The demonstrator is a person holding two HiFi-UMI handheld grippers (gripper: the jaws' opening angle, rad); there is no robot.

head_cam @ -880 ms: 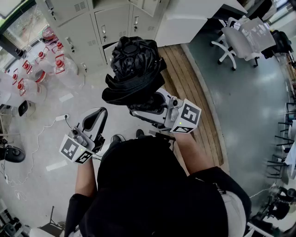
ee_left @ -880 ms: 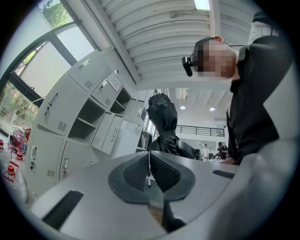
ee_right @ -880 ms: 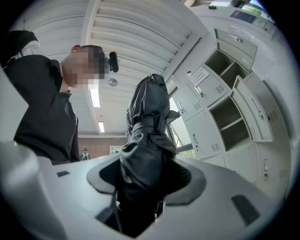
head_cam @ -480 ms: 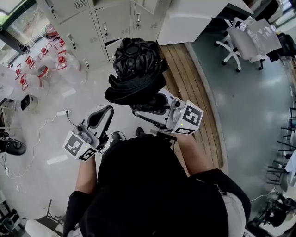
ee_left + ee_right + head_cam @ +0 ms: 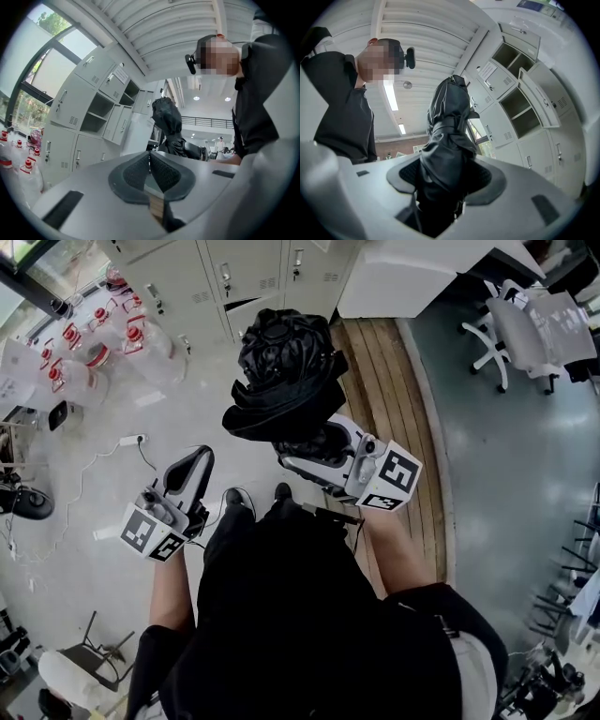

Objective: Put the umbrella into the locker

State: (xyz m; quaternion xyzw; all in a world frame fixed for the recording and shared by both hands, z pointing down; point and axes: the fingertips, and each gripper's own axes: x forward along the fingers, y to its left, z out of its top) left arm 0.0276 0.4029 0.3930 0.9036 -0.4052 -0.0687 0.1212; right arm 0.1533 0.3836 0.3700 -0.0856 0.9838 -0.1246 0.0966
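R tongs [image 5: 445, 174] clamp folded umbrella [image 5: 448, 121]; L tongs [image 5: 149, 158] shut (prob empty)

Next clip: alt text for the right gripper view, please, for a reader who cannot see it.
The right tool is clamped on a folded black umbrella, which stands up between its pads. Grey lockers, some compartments open, stand to the right, and a person in a dark top is at the left.
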